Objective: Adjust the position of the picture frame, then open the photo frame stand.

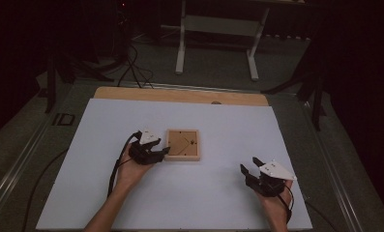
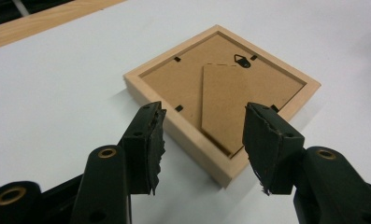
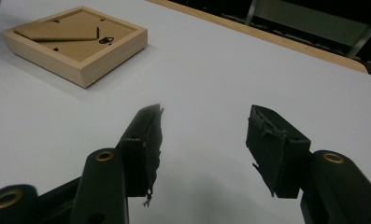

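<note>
High view: a wooden picture frame [image 1: 183, 144] lies back side up near the middle of the white surface [image 1: 218, 193]. The left tool [image 1: 160, 147] sits just beside its left edge. In the left gripper view its jaws stand wide apart, a corner of the frame between them, pads not pressing. The right tool [image 1: 250, 164] rests well apart, jaws wide, holding nothing.

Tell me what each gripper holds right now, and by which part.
Nothing is held. The left gripper has its jaws open astride the near corner of the picture frame without pressing it. The right gripper is open over the bare table.
</note>
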`<state>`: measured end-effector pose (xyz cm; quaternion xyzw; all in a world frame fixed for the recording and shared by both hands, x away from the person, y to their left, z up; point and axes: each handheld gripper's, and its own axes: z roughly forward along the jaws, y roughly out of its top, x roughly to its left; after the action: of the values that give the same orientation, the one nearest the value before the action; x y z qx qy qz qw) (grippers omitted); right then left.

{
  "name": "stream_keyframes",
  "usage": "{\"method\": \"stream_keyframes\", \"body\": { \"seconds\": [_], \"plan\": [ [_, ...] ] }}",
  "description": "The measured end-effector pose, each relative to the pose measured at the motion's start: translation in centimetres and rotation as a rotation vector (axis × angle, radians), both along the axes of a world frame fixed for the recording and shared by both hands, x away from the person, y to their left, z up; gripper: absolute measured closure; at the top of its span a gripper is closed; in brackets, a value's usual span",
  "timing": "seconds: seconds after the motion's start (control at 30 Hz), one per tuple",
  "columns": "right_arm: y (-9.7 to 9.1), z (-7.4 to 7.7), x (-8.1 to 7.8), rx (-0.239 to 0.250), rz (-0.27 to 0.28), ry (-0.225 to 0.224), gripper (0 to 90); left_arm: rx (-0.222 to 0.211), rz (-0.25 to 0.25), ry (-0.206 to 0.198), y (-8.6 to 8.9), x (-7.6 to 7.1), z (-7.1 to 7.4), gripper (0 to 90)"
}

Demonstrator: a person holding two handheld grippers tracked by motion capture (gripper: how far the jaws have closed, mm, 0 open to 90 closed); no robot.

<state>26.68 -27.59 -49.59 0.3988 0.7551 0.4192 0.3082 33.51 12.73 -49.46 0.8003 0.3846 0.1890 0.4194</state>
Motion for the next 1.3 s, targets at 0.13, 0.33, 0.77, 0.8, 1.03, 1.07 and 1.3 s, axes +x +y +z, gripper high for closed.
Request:
{"method": "stream_keyframes", "body": {
  "seconds": [0.13, 0.33, 0.77, 0.8, 1.03, 1.07, 1.3],
  "plan": [
    [0.0, 0.0, 0.0, -0.003, 0.0, -0.002, 44.7, -0.024, 0.012, -0.011, 1.0, -0.7, 0.1, 48.3],
    [0.0, 0.0, 0.0, -0.006, 0.002, -0.004, 44.6, -0.05, 0.052, -0.026, 1.7, -1.6, 1.0, 48.7],
    [0.2, 0.0, -0.1, -0.013, 0.008, -0.001, 44.3, -0.071, 0.074, -0.076, 2.4, -3.0, 2.4, 48.8],
    [0.3, 0.0, -0.1, -0.013, 0.009, -0.001, 44.3, -0.071, 0.072, -0.077, 2.3, -3.1, 2.4, 48.8],
    [0.7, -0.1, 0.0, -0.014, 0.023, 0.002, 44.3, -0.061, 0.052, -0.077, 1.5, -3.2, 2.3, 48.8],
    [0.8, -0.1, 0.0, -0.013, 0.027, 0.004, 44.3, -0.056, 0.048, -0.076, 1.4, -3.2, 2.3, 48.8],
    [2.9, 0.0, 0.4, -0.005, 0.083, 0.01, 47.2, -0.052, 0.035, -0.074, 0.9, -3.3, 2.2, 48.8]
  ]
}}
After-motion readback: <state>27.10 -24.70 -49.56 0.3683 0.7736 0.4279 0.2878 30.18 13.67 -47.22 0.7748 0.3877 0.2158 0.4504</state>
